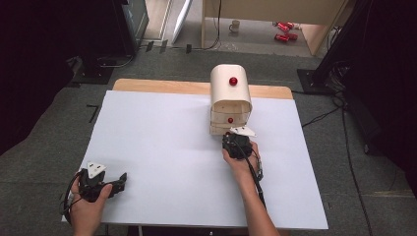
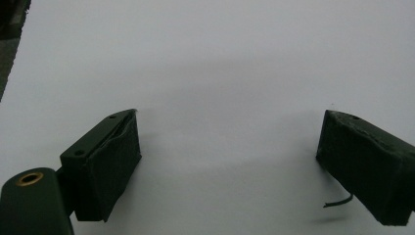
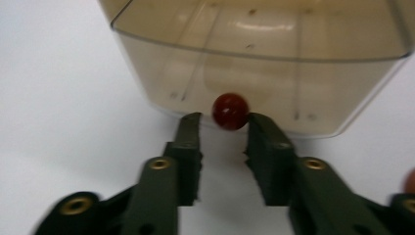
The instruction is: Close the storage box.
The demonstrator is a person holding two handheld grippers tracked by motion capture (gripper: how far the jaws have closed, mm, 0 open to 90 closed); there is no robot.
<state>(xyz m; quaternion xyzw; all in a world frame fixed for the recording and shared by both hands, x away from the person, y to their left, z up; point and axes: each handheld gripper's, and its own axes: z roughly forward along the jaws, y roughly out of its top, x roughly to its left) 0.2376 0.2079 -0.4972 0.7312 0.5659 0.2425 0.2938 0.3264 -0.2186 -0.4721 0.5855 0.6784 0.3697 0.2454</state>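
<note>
Left black hand-held gripper (image 2: 227, 161) spread wide over matte white surface (image 2: 220, 73); right hand-held gripper (image 3: 223, 128) parted, tips flanking glossy red round knob (image 3: 230, 111) on translucent beige plastic drawer (image 3: 254, 63).

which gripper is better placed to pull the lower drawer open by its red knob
Right. The right gripper sits at the cabinet's lower drawer, its jaws either side of the lower red knob. The left gripper rests open over bare white tabletop, far from the cabinet.

Left gripper (image 2: 227, 161) fingers (image 2: 115, 166) wide apart over white table (image 2: 220, 63).
</note>
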